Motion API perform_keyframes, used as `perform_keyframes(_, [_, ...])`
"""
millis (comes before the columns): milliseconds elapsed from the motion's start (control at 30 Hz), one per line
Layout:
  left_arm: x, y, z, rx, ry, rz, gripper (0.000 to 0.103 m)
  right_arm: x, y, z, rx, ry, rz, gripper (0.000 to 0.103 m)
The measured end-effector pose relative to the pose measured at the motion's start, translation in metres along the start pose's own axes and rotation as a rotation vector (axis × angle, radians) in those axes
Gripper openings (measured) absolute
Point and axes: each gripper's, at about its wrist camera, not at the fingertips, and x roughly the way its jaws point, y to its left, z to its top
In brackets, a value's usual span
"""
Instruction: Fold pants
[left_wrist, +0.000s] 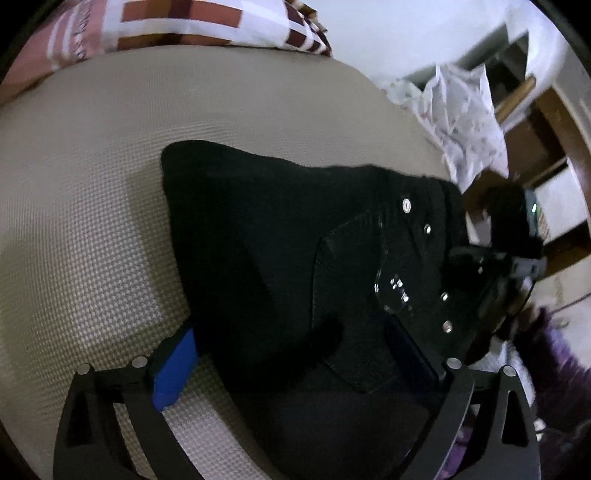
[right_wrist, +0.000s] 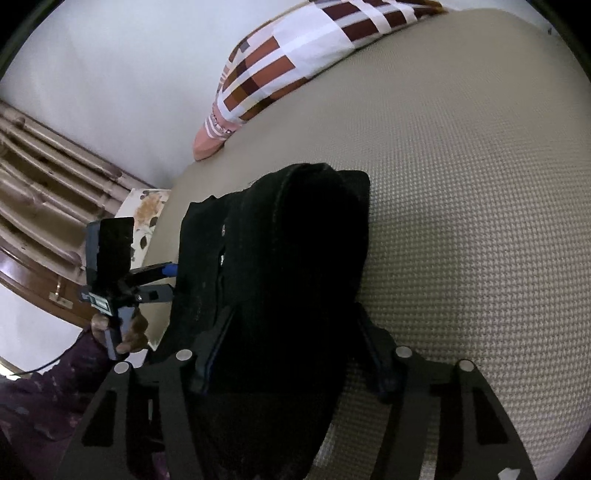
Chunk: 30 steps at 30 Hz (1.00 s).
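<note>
Black pants (left_wrist: 280, 251) lie bunched in a folded heap on the beige textured bed cover (left_wrist: 92, 184); metal studs show at the waist. My left gripper (left_wrist: 295, 362) stands open wide. Its blue left pad (left_wrist: 173, 369) rests on the cover at the pants' edge, and the other finger lies over the fabric. In the right wrist view, my right gripper (right_wrist: 291, 350) straddles a thick raised fold of the pants (right_wrist: 295, 258), both fingers touching the cloth. The left gripper (right_wrist: 168, 280) sits at the pants' far left edge, held by a hand (right_wrist: 129, 332).
A checked red-and-white pillow (right_wrist: 288, 62) lies at the head of the bed. A white flowered cloth (left_wrist: 465, 118) and wooden shelves (left_wrist: 535, 155) are past the bed's right side. Carved wooden furniture (right_wrist: 37, 184) stands beyond the left edge. A purple sleeve (right_wrist: 44, 398) is at the lower left.
</note>
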Motion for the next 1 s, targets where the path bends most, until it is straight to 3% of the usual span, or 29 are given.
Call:
perform_keyframes(167, [0.007,-0.013,-0.002,0.037,0.012,0.061,0.096,0.003,0.002,0.006,-0.006,0.073,0.008,0.058])
perform_keyframes(267, [0.008,-0.015,-0.004,0.006,-0.02,0.071,0.095,0.008,0.007,0.006,-0.002,0.081,0.011,0.063])
perform_keyframes(333, [0.006,-0.014,-0.004,-0.009,-0.037,0.073,0.083,0.012,0.012,0.005,-0.006,0.089,0.006,0.057])
perform_keyframes(367, [0.005,-0.01,-0.003,-0.024,-0.042,0.066,0.08,0.016,0.016,0.004,-0.01,0.101,-0.002,0.045])
perform_keyframes(433, [0.001,0.001,-0.003,-0.059,-0.05,0.084,0.054,0.02,0.018,0.004,-0.008,0.108,-0.01,0.042])
perform_keyframes(533, [-0.002,0.012,-0.002,-0.068,-0.035,0.052,0.05,0.021,0.012,0.007,0.006,0.124,0.019,0.04])
perform_keyframes(833, [0.0,0.023,0.006,-0.084,0.007,-0.027,0.052,0.024,0.004,0.009,0.071,0.148,0.087,0.053])
perform_keyframes(867, [0.0,0.023,0.005,-0.09,-0.007,-0.024,0.052,0.024,0.007,0.008,0.063,0.143,0.076,0.052])
perform_keyframes(933, [-0.001,0.021,0.004,-0.114,-0.036,-0.014,0.039,0.022,0.014,0.002,0.041,0.135,0.035,0.041])
perform_keyframes(1000, [-0.005,0.016,0.001,-0.133,-0.074,0.003,0.032,0.022,0.01,0.001,0.111,0.114,0.076,0.035])
